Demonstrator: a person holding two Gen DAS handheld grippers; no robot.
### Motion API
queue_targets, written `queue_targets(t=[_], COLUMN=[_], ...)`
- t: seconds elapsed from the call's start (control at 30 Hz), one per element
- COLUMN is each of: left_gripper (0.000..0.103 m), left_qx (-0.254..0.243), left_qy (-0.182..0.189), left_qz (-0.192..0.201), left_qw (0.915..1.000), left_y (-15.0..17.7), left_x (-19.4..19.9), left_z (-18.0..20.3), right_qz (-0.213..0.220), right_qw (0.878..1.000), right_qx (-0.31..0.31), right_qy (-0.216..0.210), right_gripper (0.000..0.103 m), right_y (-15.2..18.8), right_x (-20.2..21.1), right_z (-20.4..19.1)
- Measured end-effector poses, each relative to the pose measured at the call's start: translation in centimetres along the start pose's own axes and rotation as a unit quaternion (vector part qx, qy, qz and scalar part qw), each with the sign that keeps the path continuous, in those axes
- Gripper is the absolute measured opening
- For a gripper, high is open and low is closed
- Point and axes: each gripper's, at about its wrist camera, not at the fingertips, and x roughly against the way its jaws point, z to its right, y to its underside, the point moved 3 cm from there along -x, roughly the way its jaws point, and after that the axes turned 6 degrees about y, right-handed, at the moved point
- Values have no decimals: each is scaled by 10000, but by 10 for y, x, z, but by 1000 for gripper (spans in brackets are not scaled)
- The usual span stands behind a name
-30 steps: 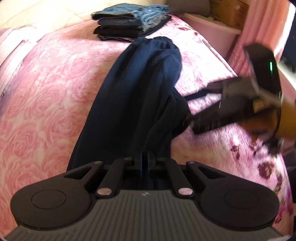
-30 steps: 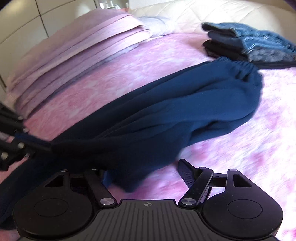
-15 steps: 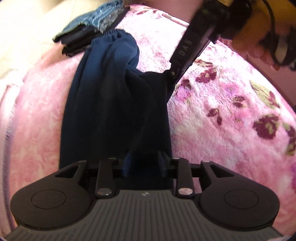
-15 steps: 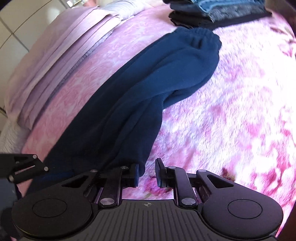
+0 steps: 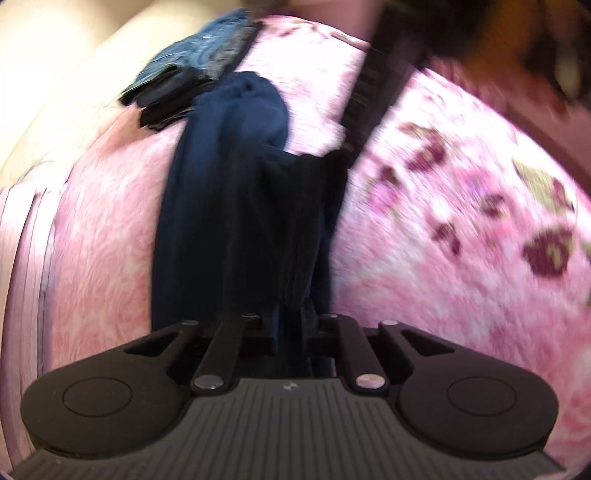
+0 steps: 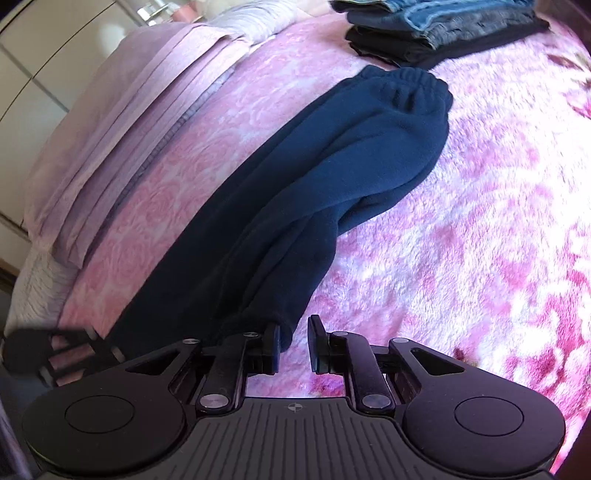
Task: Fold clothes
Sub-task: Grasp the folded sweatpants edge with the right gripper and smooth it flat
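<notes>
Left wrist view: folded lilac bedding [image 5: 22, 266] edges the far left, then the pink rose-patterned blanket [image 5: 107, 236], and down the middle lie the navy fleece sweatpants [image 5: 229, 206], stretched lengthwise away from the camera toward their elastic waistband [image 5: 243, 86]. The left gripper [image 5: 291, 328] is clamped on the cuff end of the sweatpants, with cloth bunched between its fingers. Beyond the waistband sits a stack of folded jeans and dark garments [image 5: 192, 77]. Further right, the right gripper [image 5: 373, 96] reaches in from above, blurred, its tip at the edge of a dark fold of the fabric; whether it touches the cloth cannot be told from here.

Right wrist view: the bedding [image 6: 122, 122] on the left, the left gripper [image 6: 55, 354] low at the frame edge, then the sweatpants [image 6: 332, 177] running diagonally up to the waistband [image 6: 406, 79], with the folded stack [image 6: 436, 33] just beyond it. The right gripper [image 6: 293, 345] has its jaws parted with the blanket [image 6: 480, 221] showing through the gap — one finger [image 6: 271, 347] brushes the cuff but nothing is held.

As a judgement: the pants appear already doubled leg over leg into one long strip, so the lengthwise fold is done. The crosswise folds — cuffs toward waistband — and placing the bundle on the stack are left.
</notes>
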Motion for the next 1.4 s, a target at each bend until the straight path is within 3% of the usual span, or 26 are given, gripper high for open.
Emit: queue_targets(t=[0.1, 0.13, 0.17, 0.2, 0.23, 0.37, 0.47, 0.5, 0.53, 0.63, 0.77, 0.83, 1.0, 1.1, 1.13, 1.17, 1.27, 1.4], left_gripper=[6, 6, 6, 6, 6, 6, 6, 6, 6, 6, 6, 7, 7, 13, 20, 24, 25, 25], left_qx=[199, 230, 235, 241, 247, 228, 203, 195, 158, -182, -745, -912, -949, -1110, -1134, -1082, -646, 613], left_qy=[86, 92, 88, 94, 110, 141, 23, -32, -95, -173, -212, -220, -262, -244, -238, -230, -195, -213], left_qz=[29, 30, 33, 35, 38, 72, 146, 166, 184, 221, 113, 49, -5, -56, -71, -95, -150, -157], left_qw=[9998, 9997, 9997, 9997, 9996, 9996, 9997, 9997, 9997, 9994, 9969, 9956, 9951, 9935, 9932, 9938, 9976, 9978], left_y=[-1, -1, -1, -1, -3, -3, -1, 0, 1, 2, 7, 10, 12, 13, 13, 15, 19, 35], left_x=[7, 8, 9, 9, 9, 10, 13, 14, 15, 12, -6, -15, -21, -19, -18, -15, -3, 26], left_z=[-22, -29, -34, -39, -42, -45, -42, -41, -39, -18, 24, 41, 65, 81, 86, 88, 86, 62], right_qz=[-24, -4, 20, 47, 90, 357, 518, 566, 514, -6, -573, -855, -912, -893, -858, -842, -803, -716], right_qw=[9999, 9998, 9998, 9998, 9997, 9993, 9986, 9983, 9986, 9998, 9868, 9795, 9891, 9932, 9945, 9951, 9930, 9923], right_qx=[-41, -75, -94, -95, -100, -92, 57, 112, 126, 175, 1467, 1786, 1144, 699, 562, 478, 662, 761], right_qy=[-136, -172, -192, -191, -180, -97, -13, 18, 31, 46, 362, 360, 152, 257, 211, 200, 551, 667], right_gripper=[15, 20, 29, 59, 75, 75, 74, 52, 14, 12, 11, 11, 12, 12, 12, 12, 12, 12], right_y=[10, 13, 16, 18, 19, 21, 16, 15, 12, 4, 1, 0, -2, 7, 10, 13, 22, 20], right_x=[-4, -5, -8, -11, -15, -36, -48, -52, -52, -41, -23, -30, -31, -26, -22, -18, 3, 28], right_z=[-3, -6, -10, -14, -18, -27, -27, -26, -23, -8, -17, -13, 3, 17, 23, 28, 37, 41])
